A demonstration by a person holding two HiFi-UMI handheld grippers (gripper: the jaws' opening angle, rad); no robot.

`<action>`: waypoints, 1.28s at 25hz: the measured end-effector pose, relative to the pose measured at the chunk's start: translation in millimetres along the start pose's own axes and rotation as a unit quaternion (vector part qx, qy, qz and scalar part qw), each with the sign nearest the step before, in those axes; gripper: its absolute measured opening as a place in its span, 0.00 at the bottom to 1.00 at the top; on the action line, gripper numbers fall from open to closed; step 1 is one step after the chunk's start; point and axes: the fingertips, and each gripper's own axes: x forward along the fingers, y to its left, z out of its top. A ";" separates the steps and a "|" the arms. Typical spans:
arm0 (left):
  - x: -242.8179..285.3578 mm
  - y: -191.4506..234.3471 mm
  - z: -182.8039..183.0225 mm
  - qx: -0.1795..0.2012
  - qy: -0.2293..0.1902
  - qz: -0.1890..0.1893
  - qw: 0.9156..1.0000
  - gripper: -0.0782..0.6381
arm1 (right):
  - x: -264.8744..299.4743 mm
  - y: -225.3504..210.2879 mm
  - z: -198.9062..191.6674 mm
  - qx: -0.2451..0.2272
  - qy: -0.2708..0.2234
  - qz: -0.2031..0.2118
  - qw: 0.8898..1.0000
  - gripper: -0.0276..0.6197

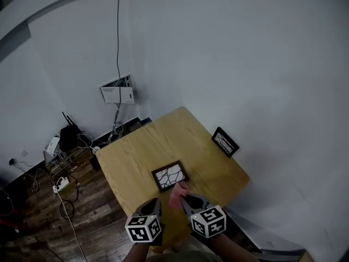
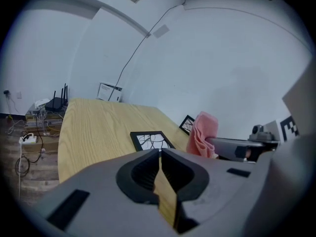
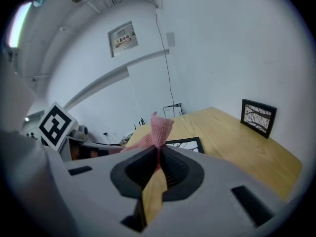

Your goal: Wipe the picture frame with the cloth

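A black picture frame (image 1: 170, 174) with a branch print lies flat on the wooden table (image 1: 147, 146), just ahead of both grippers. In the left gripper view the lying frame (image 2: 152, 140) is beyond the jaws. My right gripper (image 1: 182, 199) is shut on a pink cloth (image 1: 177, 194), which sticks up from its jaws (image 3: 159, 127) above the lying frame (image 3: 185, 143). My left gripper (image 1: 154, 202) is beside it on the left, and its jaws (image 2: 160, 152) stand together with nothing between them. From there the cloth (image 2: 203, 132) hangs at the right.
A second black frame (image 1: 224, 142) stands upright at the table's right edge near the white wall. On the wooden floor at the left are a router (image 1: 68, 135), a power strip (image 1: 61, 184) and several cables. A white box (image 1: 117, 91) hangs on the wall.
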 end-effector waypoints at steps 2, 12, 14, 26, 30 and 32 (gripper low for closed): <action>-12.6 -7.5 0.5 -0.001 -0.010 0.001 1.000 0.12 | -14.9 8.3 2.5 -0.001 -0.012 0.012 1.000 0.07; -84.4 -66.1 -13.0 -0.028 -0.074 0.013 0.997 0.12 | -101.9 42.3 3.4 -0.023 -0.056 0.063 0.996 0.07; -95.5 -78.0 -18.5 -0.027 -0.080 0.014 0.996 0.12 | -118.4 46.2 2.2 -0.032 -0.064 0.066 0.995 0.07; -145.4 -124.0 -53.8 -0.022 -0.098 0.003 0.995 0.12 | -186.4 68.2 -17.9 -0.041 -0.091 0.091 0.991 0.07; -158.3 -132.2 -59.9 -0.011 -0.102 0.006 0.995 0.12 | -199.6 75.3 -22.4 -0.046 -0.103 0.096 0.989 0.07; -162.1 -135.7 -62.5 -0.008 -0.104 0.008 0.995 0.12 | -203.9 78.3 -24.7 -0.049 -0.104 0.099 0.988 0.07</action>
